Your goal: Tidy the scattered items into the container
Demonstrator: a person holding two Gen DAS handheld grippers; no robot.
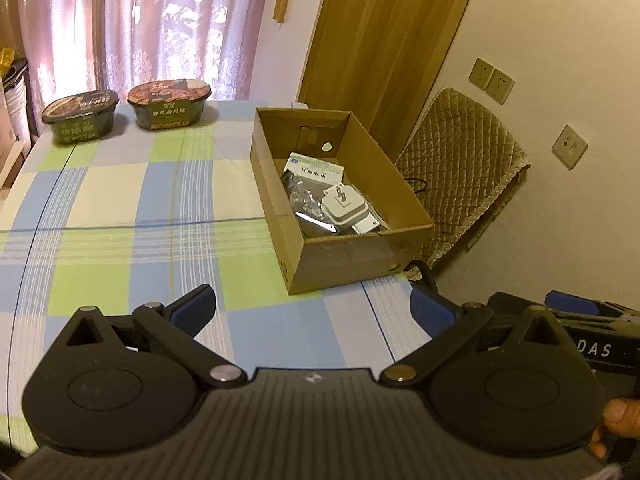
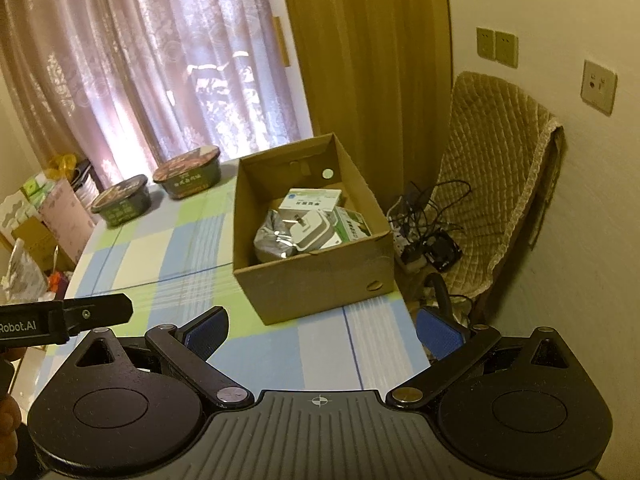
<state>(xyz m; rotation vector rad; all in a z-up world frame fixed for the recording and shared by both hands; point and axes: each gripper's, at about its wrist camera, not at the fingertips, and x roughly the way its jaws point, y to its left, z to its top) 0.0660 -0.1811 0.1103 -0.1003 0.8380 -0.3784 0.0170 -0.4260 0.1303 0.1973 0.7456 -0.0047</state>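
— Two grippers are on record. How do they stand?

— Both are empty. The left gripper (image 1: pixel 312 312) has its blue-padded fingers (image 1: pixel 192 308) spread wide above the checked tablecloth (image 1: pixel 120 208). The right gripper (image 2: pixel 322 336) is likewise spread, nothing between its pads. In the right wrist view, part of the left gripper's black body shows at the left edge; in the left wrist view, part of the right one shows at the right edge, with a fingertip of the person's hand (image 1: pixel 620 416) below it.

— Where is the container?

— The cardboard box (image 1: pixel 352 256) sits open-topped at the right side of the table, ahead of both grippers and apart from them.

— Contents?

— A white plug adapter (image 2: pixel 310 234) lies on top, prongs up. Under it is a silver foil pouch (image 2: pixel 270 240). A white and green medicine box (image 2: pixel 310 199) lies toward the far wall, and another green-printed carton (image 2: pixel 354 228) rests at the right side.

— Anything left on the cloth?

— Two lidded instant noodle bowls (image 1: pixel 170 106) stand side by side at the far edge, near the pink curtain (image 1: pixel 132 20), well apart from the box.

— Surroundings?

— A chair with a quilted cover (image 2: pixel 496 184) stands beside the table, with tangled cables (image 2: pixel 424 216) at its foot.
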